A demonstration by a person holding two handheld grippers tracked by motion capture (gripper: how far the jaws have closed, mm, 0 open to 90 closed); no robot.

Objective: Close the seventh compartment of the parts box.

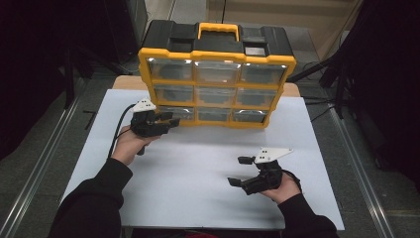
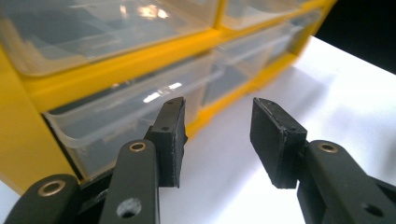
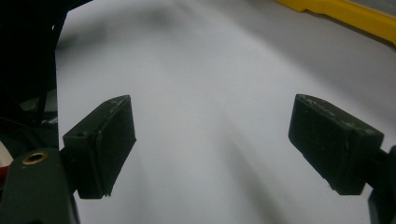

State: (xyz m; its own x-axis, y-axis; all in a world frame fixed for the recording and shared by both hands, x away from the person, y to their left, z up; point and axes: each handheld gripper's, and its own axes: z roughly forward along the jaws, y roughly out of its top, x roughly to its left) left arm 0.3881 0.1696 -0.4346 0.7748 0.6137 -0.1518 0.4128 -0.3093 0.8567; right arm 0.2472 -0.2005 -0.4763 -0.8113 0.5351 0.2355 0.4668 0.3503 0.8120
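Sleeves come in over the near edge of the white tabletop (image 1: 198, 183), which lies bare and broad between the two hands. Nearest, the right gripper (image 1: 241, 171) hovers low toward the right front, its fingers spread wide with nothing between them, pointing left across open surface and well apart from everything. Farther in, the left gripper (image 1: 171, 119) sits at the lower left corner of the yellow drawer cabinet (image 1: 216, 89), its fingers (image 2: 169, 140) moderately parted and empty, just beside the bottom-left clear drawer (image 2: 135, 121). That cabinet stands upright along the tabletop's far edge, with narrow free margins on either side.
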